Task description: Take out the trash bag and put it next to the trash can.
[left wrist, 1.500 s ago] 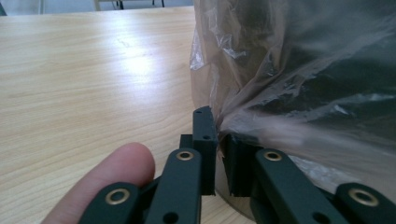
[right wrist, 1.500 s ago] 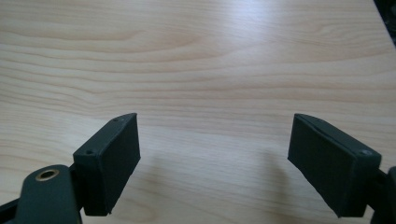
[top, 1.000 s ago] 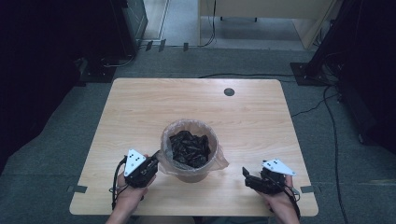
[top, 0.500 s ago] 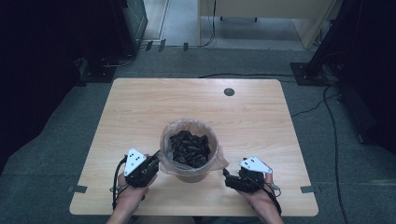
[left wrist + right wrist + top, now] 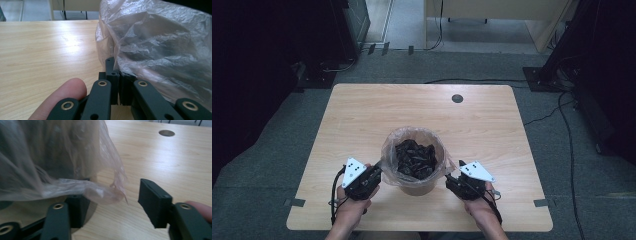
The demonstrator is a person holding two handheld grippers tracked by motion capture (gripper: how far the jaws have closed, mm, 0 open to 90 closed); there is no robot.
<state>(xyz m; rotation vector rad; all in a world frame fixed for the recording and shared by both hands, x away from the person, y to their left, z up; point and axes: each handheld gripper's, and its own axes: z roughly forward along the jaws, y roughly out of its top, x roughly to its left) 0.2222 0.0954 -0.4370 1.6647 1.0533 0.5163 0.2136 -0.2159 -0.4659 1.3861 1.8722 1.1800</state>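
A light wooden table [image 5: 362,125] is taking up most of the high view, and it is standing on a grey carpet floor [image 5: 257,165]. A small round hole [image 5: 457,98] is sitting in the table top near its far edge.

Near the front edge of the table, about in the middle, a round bin [image 5: 414,186] is standing upright. A thin clear plastic bag [image 5: 388,150] is lining it, and the bag's rim is folding out over the edge of the bin. Dark crumpled scraps [image 5: 414,157] are filling the inside of the bag.

The person's two hands are coming in from the bottom, one on each side of the bin. The left gripper [image 5: 373,173] is lying just beside the left side of the bin. In the left gripper view its jaws are standing fully together, and they are pinching the edge of the plastic bag between them. A fingertip [image 5: 63,96] is resting beside the left gripper [image 5: 117,82] at the lower left.

The right gripper [image 5: 453,176] is lying just beside the right side of the bin. In the right gripper view the right gripper [image 5: 113,195] is partly open; its jaws have just been closing. A loose flap of the bag [image 5: 100,192] is hanging between them and lying over the left jaw, while the right jaw is standing apart from it, so the bag is not gripped on this side.
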